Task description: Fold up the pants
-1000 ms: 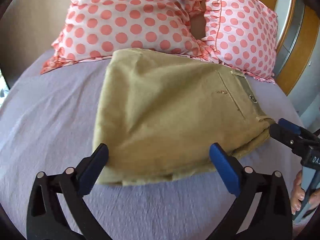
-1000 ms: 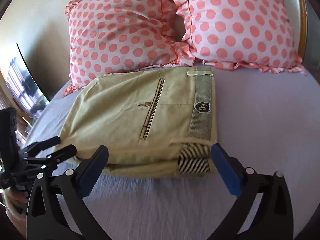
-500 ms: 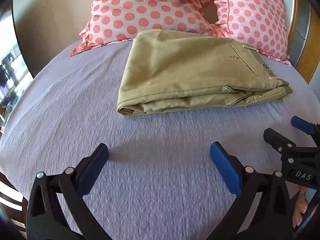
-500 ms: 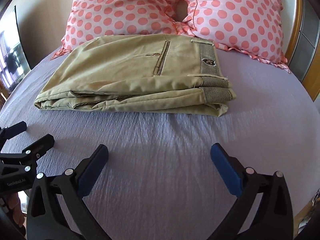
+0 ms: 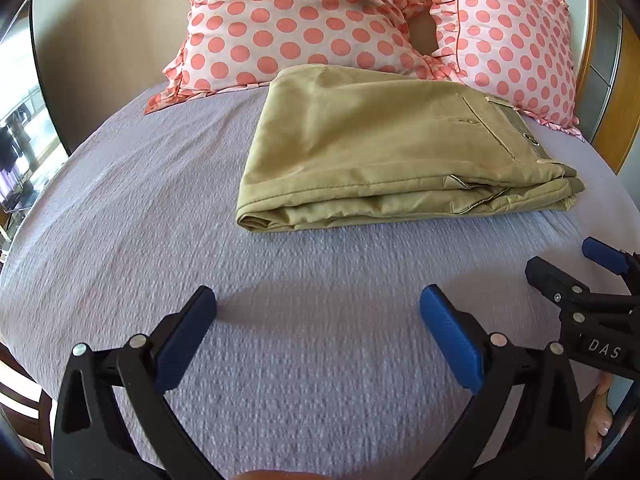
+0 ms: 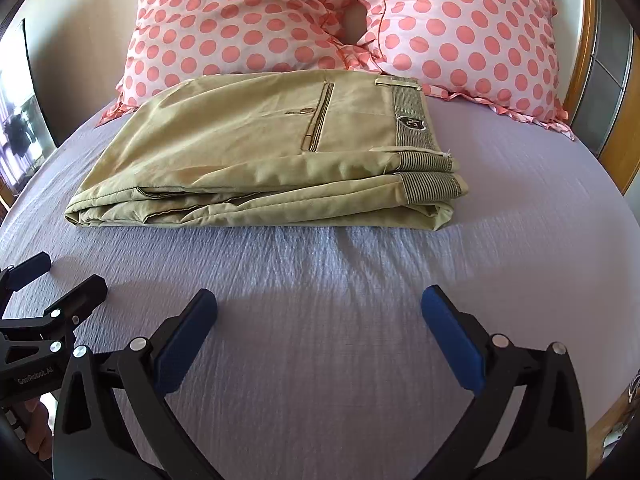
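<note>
Khaki pants [image 5: 384,148] lie folded into a flat, roughly rectangular stack on the lavender bedsheet [image 5: 280,320], far half of the bed, just in front of two pillows. Fabric: smooth cotton-like twill, soft rounded fold at the left end, several layered edges visible along the near side. Waistband [image 6: 412,120] at the right end, lined with fine dark-and-light striping, carrying a small dark shield-shaped badge [image 6: 409,123]. A welt back pocket with one button [image 6: 306,111] faces up.

Sheet: crinkled, seersucker-like weave, light creases fanning out beneath the stack's near edge.

Pillows [image 6: 248,20]: white cases, coral polka dots, ruffled trim, propped against the wall and touching the back edge of the pants. Wooden bed frame [image 5: 624,120] at the right margin.

Left gripper [image 5: 318,312]: black plastic arms, blue rubbery pads, jaws spread wide, holding nothing, hovering over bare sheet well short of the pants. Right gripper [image 6: 320,312]: same build, jaws likewise spread wide and empty, over the sheet, apart from the pants. Each gripper appears at the edge of the other's view.
</note>
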{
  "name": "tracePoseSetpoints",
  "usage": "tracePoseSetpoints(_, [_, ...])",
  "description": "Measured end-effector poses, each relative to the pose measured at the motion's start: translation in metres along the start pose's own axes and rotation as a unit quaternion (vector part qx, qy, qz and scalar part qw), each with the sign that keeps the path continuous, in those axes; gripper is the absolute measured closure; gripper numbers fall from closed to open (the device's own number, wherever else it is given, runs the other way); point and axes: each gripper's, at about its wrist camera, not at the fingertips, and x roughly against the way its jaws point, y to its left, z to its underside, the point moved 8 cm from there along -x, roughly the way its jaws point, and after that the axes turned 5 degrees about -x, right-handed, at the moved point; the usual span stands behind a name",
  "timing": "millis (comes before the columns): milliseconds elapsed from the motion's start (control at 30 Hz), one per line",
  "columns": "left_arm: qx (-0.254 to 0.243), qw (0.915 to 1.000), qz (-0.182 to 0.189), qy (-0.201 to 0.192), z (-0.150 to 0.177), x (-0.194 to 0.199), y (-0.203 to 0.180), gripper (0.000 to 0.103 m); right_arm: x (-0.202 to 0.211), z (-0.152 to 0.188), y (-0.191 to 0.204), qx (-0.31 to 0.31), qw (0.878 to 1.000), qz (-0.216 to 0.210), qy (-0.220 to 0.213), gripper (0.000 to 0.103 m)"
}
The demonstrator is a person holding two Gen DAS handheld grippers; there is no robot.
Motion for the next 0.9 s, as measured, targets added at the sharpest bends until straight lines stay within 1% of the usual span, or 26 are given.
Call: tracePoseSetpoints(900, [0.0, 1.0, 0.0, -0.001, -0.0002, 0.0, 0.0, 0.002, 0.0011, -0.0011, -0.001, -0.005, 1.0, 0.004, -0.009, 0.001])
